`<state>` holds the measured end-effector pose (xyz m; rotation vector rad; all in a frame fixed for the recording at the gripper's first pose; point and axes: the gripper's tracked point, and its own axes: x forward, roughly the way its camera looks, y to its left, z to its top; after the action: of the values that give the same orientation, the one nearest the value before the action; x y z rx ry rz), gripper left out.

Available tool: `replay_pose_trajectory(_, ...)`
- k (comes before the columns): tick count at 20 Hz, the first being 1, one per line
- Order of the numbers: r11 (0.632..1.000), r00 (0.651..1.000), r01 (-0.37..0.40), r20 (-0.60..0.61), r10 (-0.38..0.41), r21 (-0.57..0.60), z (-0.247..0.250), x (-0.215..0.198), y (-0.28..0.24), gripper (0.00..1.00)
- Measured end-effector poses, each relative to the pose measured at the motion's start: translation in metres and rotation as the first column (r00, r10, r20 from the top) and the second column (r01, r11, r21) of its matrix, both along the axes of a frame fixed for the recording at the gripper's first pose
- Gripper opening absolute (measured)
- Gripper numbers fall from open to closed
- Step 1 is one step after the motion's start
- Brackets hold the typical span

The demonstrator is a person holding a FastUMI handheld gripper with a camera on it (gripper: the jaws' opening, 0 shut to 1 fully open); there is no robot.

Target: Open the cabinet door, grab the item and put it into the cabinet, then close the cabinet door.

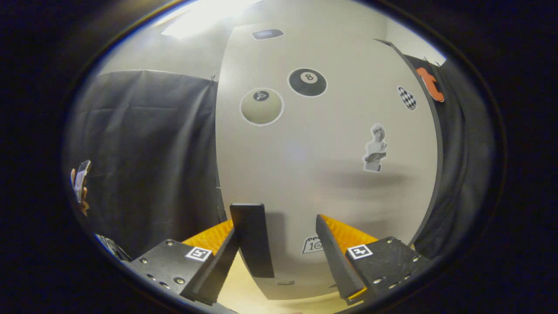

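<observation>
Facing the shut cabinet door (322, 174), gripper (287, 244) spread wide, holding nothing; could be pre-opening or just closed, honestly can't tell.

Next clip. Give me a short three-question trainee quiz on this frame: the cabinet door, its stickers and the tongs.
1. True or false: the tongs are shut on the door.
2. Which sticker sits between the fingertips, low on the door?
A. 8-ball
B. bust
C. weight
3. Fill in: the pale ball sticker sits beside the ____ sticker.

Key
1. False. The tongs are open, with the fingers spread in front of the door face and nothing pinched between them.
2. C. The weight sticker shows in the gap between the fingers.
3. 8-ball. It sits just up and to the side of the pale ball.
</observation>
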<state>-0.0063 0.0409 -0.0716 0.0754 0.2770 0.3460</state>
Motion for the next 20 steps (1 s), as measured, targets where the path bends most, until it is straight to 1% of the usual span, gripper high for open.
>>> replay_pose_trajectory(12,0.999,0.999,0.039,0.018,-0.039,-0.02,-0.008,0.025,0.012,1.0)
replay_pose_trajectory(20,1.0,1.0,0.029,0.009,-0.029,-0.003,-0.011,0.036,0.013,1.0)
